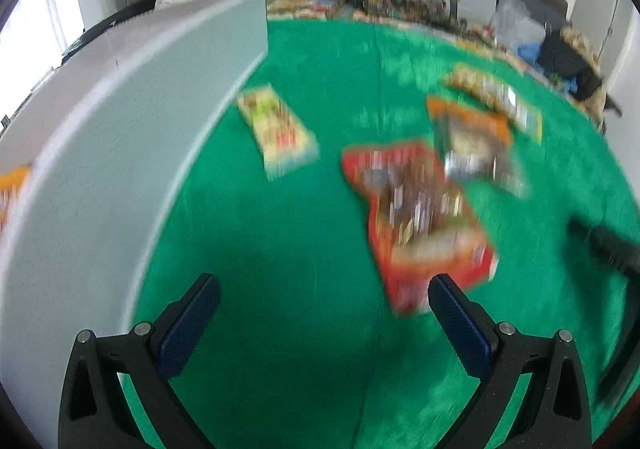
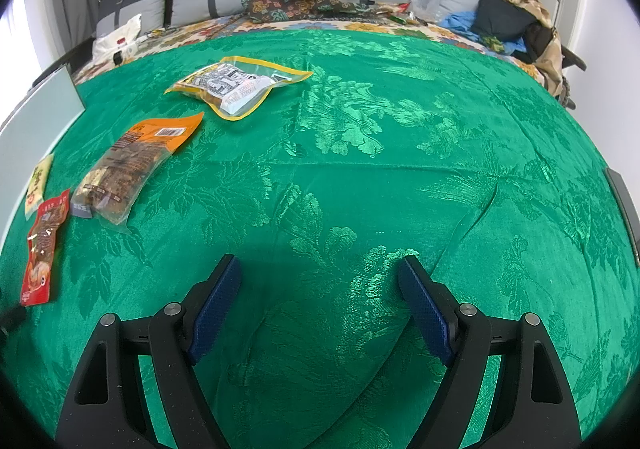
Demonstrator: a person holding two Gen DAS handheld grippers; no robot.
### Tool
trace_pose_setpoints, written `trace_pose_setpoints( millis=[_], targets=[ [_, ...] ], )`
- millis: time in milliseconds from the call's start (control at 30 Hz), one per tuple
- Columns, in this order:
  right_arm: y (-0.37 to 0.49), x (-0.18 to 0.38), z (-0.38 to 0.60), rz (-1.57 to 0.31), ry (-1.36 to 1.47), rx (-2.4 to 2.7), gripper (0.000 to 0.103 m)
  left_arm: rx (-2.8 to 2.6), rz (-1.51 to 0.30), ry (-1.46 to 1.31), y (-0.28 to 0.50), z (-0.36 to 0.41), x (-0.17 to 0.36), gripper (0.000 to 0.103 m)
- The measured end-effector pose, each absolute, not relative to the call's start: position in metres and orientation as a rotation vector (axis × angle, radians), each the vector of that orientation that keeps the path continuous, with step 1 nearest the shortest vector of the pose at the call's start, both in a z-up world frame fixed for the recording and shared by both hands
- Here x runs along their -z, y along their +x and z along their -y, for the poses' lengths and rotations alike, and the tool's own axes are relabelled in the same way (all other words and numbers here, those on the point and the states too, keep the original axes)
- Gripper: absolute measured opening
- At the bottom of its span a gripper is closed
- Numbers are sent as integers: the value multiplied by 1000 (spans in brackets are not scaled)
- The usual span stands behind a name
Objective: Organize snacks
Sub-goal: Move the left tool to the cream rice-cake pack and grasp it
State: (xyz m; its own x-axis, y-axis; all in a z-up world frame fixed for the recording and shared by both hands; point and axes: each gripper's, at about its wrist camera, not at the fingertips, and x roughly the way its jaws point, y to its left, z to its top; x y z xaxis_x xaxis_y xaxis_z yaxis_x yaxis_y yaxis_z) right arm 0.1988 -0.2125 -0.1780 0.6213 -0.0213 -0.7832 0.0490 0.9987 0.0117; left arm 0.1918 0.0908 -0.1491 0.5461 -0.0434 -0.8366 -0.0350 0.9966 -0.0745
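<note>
Hovering above the green cloth (image 2: 360, 153), both claws are spread wide and hold nothing, so the step in hand looks like the approach to the next packet rather than a carry.

The left claw (image 1: 324, 297) hangs low over the cloth, and its view is smeared with blur. A red packet (image 1: 416, 221) lies at about one o'clock from it, the packet's near end just beside the right-hand finger (image 1: 460, 329). Whether they touch I cannot tell. Beyond the red packet, also toward one o'clock, lie an orange packet (image 1: 472, 137) and, farther off, a yellow-edged packet (image 1: 496, 97); the orange one seems to overlap the red one's far corner, though blur leaves that unsure. A pale yellow packet (image 1: 276, 129) rests at eleven o'clock, near the wall of a grey box (image 1: 120, 109) that fills the nine-to-eleven side. Something orange shows at the far left past that wall, too cut off to name.

The right claw (image 2: 320, 289) has only bare cloth between its fingers. From it the same snacks sit well apart, on the left: the yellow-edged packet at eleven o'clock, the orange packet at ten, the red packet at nine near the frame's edge.

My guess is that the grey box is where the snacks belong. The next move for the left claw would be a small shift toward one o'clock, lowering so the fingers straddle the red packet's near edge before closing.
</note>
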Motion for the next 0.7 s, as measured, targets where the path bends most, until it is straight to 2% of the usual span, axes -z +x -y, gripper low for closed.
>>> trace_pose_setpoints(
  millis=[133,233,333,500,700],
  targets=[
    [199,178,212,-899,33,40,83,-9,-1013,-131,247,-95,127,102],
    [199,178,212,-900,33,41,83,-75,-1067,-158,289,-97,133,97],
    [199,178,212,-900,33,40,83,-173,-1117,-176,318,-102,151,97],
    [198,178,212,-900,33,41,83,-216,-1167,-221,332,-105,174,97],
    [199,178,212,-900,33,40,83,-200,-1142,-148,337,-101,178,95]
  ],
)
